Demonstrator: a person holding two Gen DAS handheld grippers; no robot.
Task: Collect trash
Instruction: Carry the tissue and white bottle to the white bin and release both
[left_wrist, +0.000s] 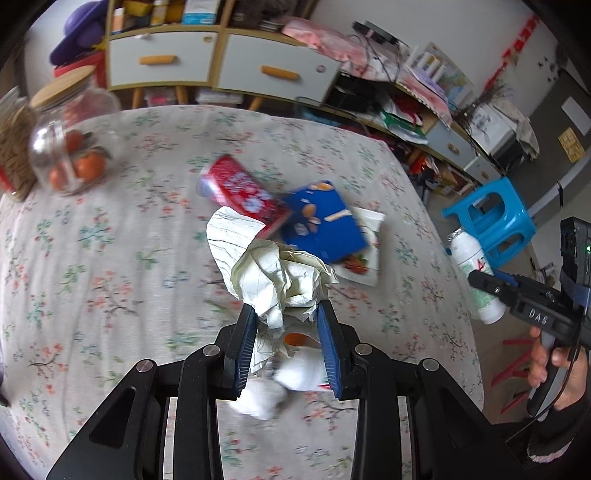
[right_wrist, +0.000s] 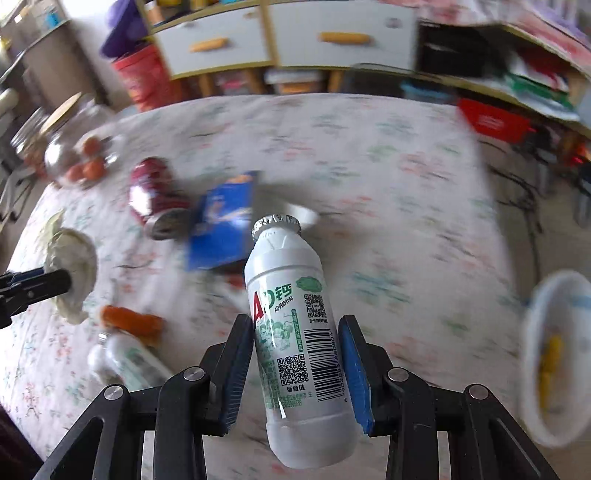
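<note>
Both finger pairs loaded: left gripper pinches crumpled cream paper wad; right gripper clamps white plastic drink bottle.

I hold both lifted above the floral tablecloth, presumably for carrying off; bottle's long axis runs forward, foil cap tilted toward the blue carton.
</note>
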